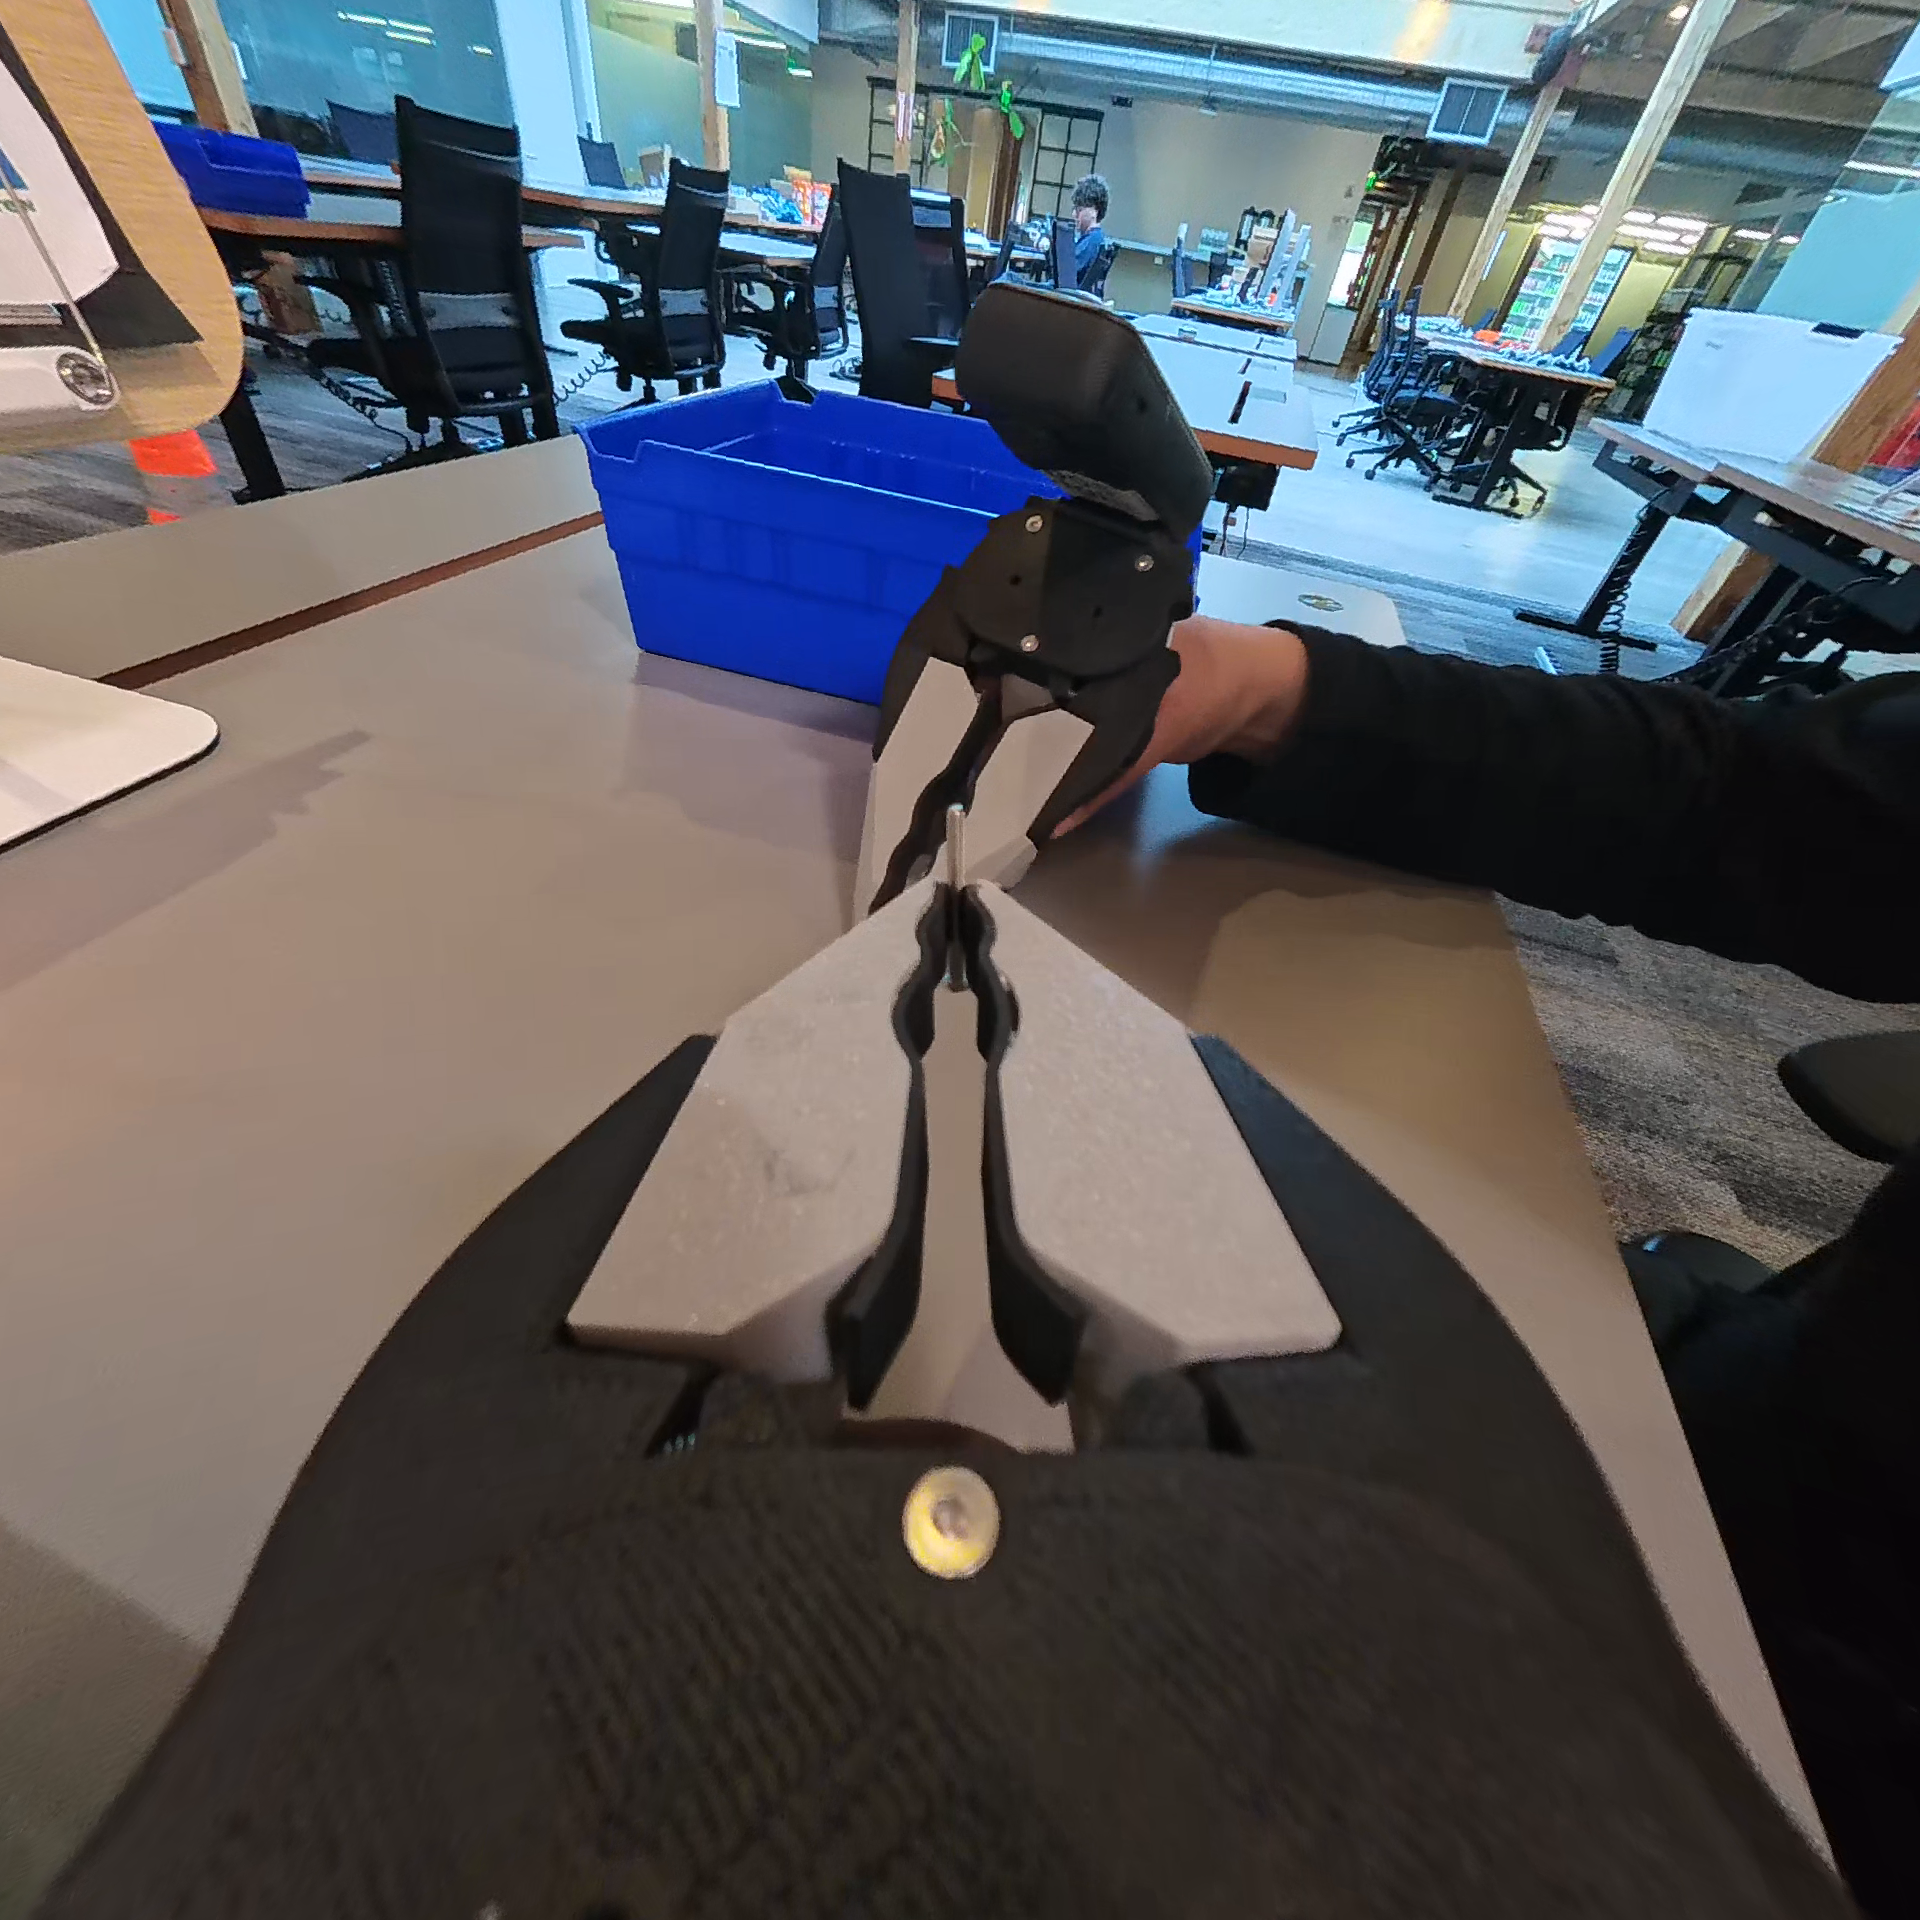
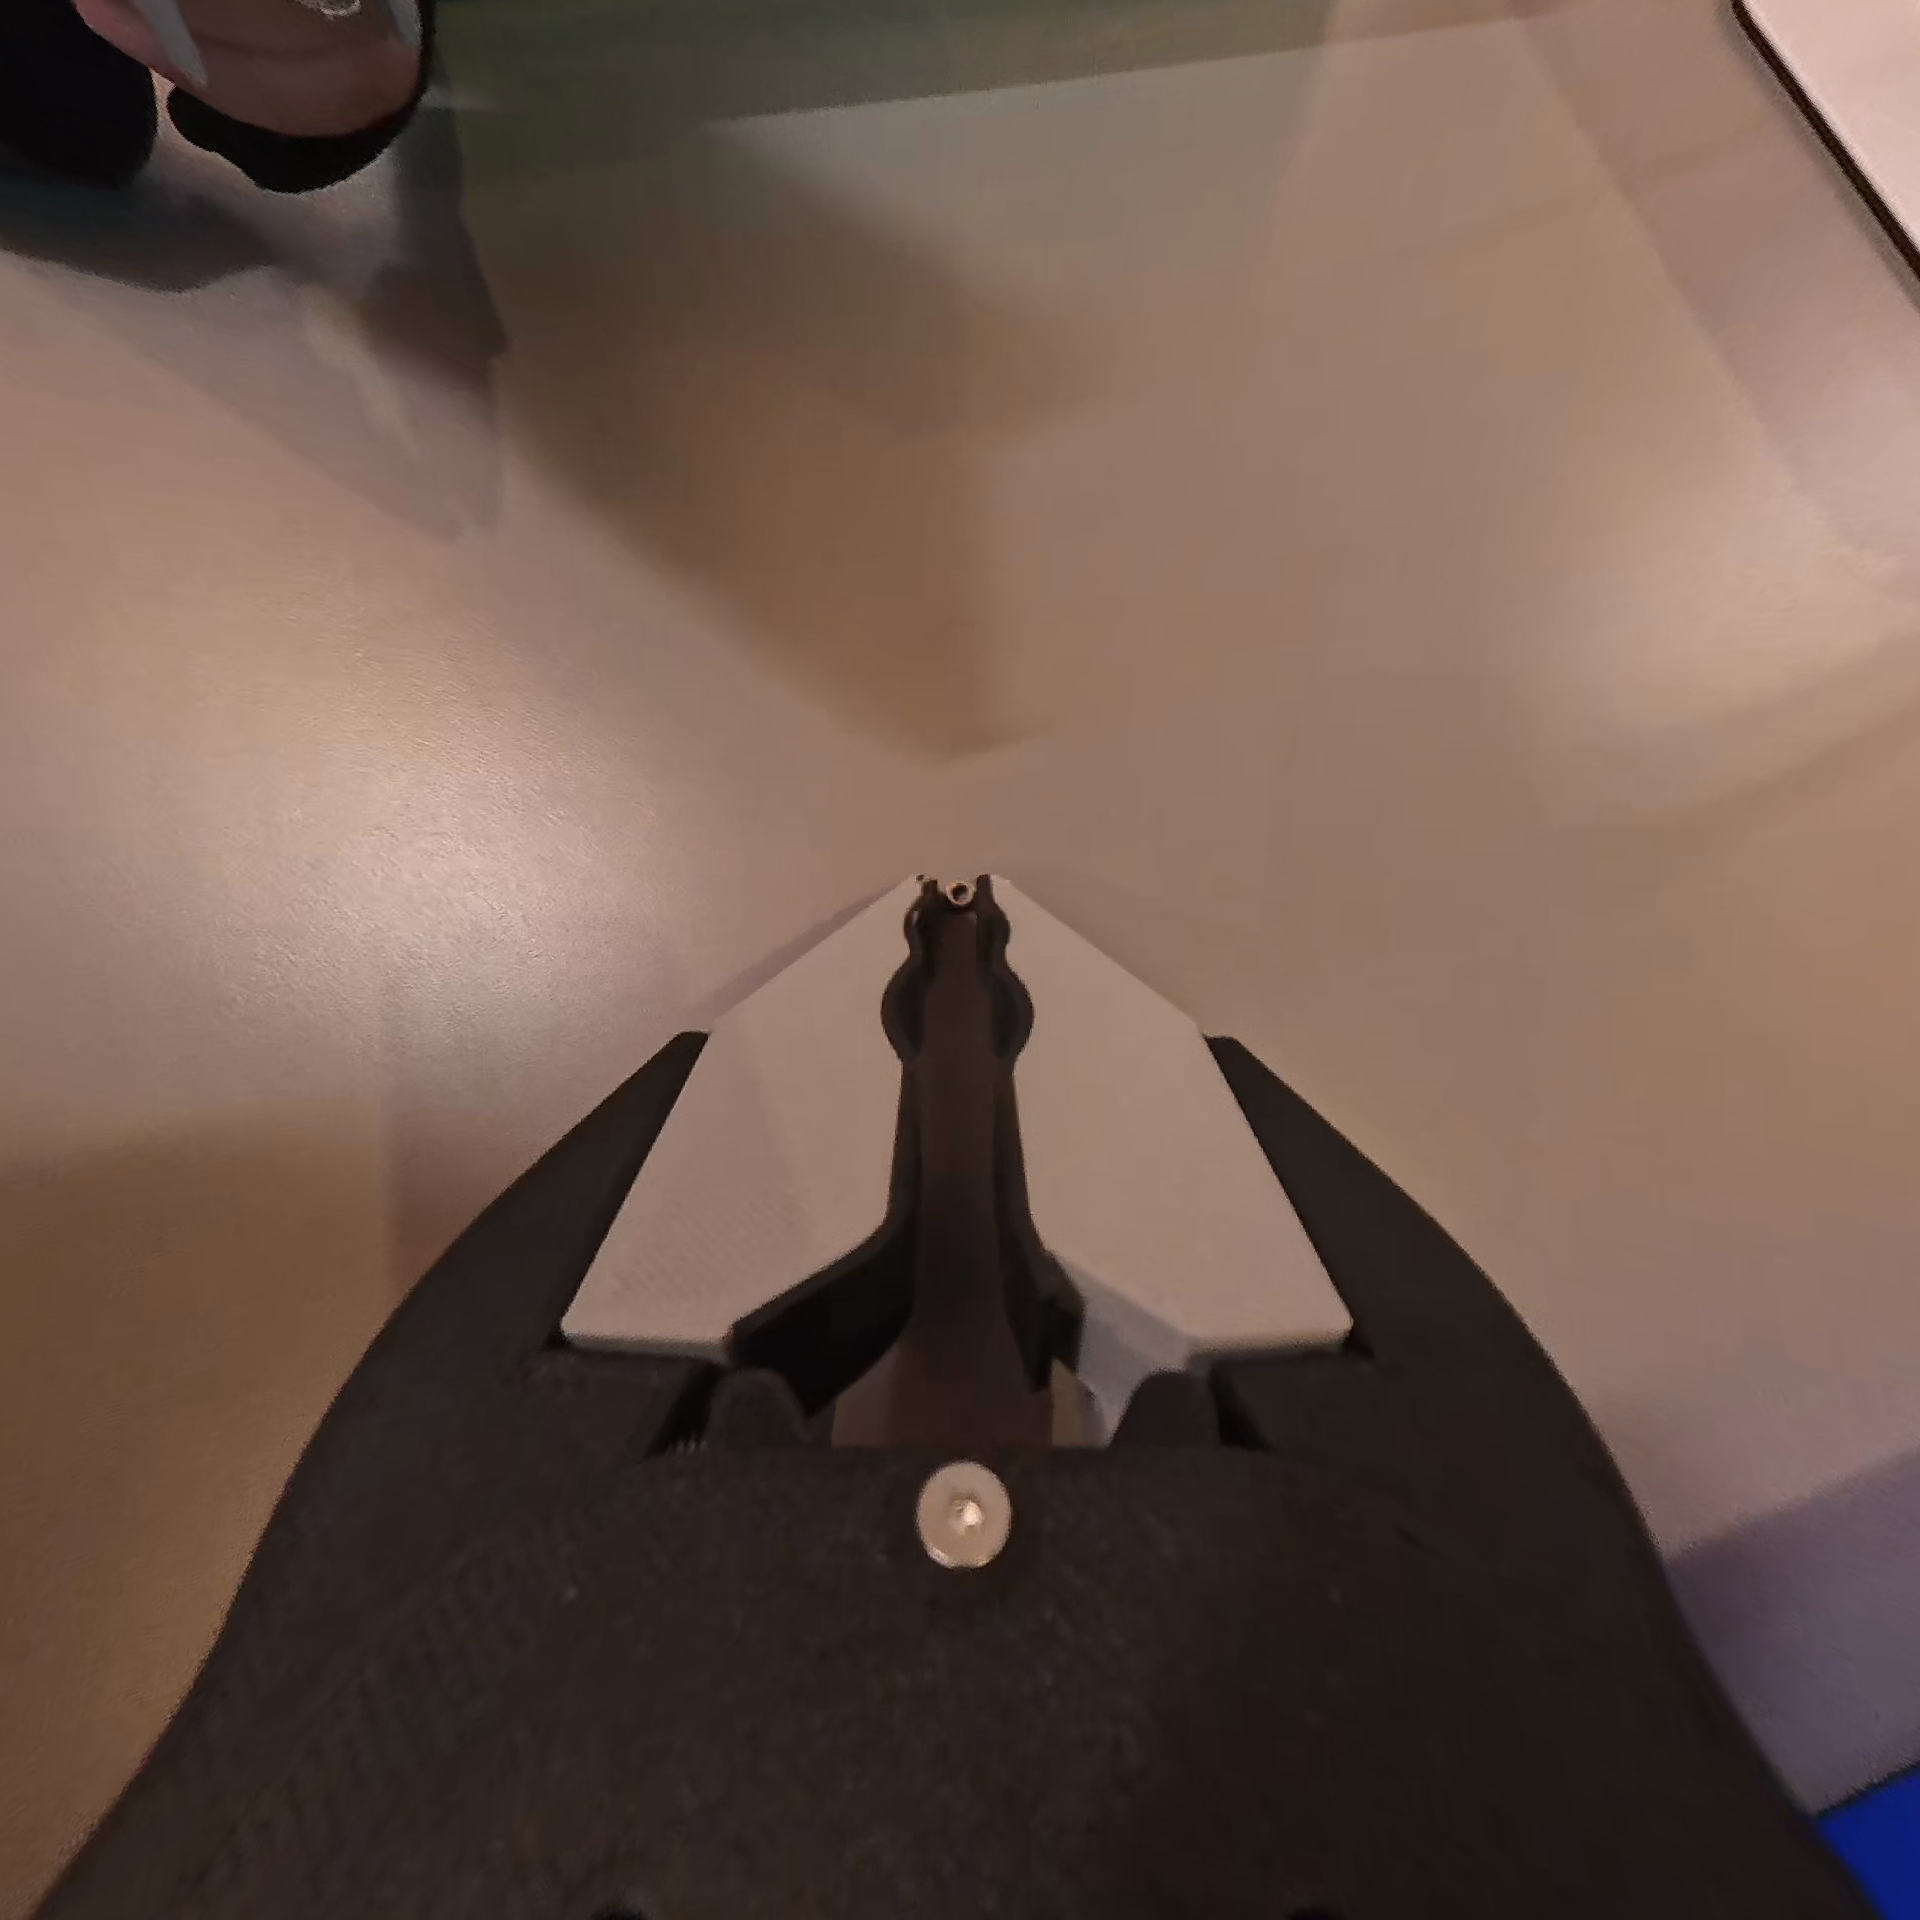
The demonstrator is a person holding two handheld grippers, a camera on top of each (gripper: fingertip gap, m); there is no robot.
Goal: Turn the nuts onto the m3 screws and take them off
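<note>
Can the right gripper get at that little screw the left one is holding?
Probably yes. The left gripper holds the screw with its upper end standing free, and the right gripper is already at that end, with nothing between them.

Straight ahead of the left gripper (image 1: 954, 940), the right gripper (image 1: 961, 831) blocks the way, their tips nearly touching around a screw (image 1: 955, 883). Behind it the blue bin (image 1: 769, 561) walls off the far table (image 1: 416, 831). To the left gripper's left the tabletop lies bare up to a white pad (image 1: 73, 743); to its right, a sleeved arm (image 1: 1558, 790) crosses.
</note>
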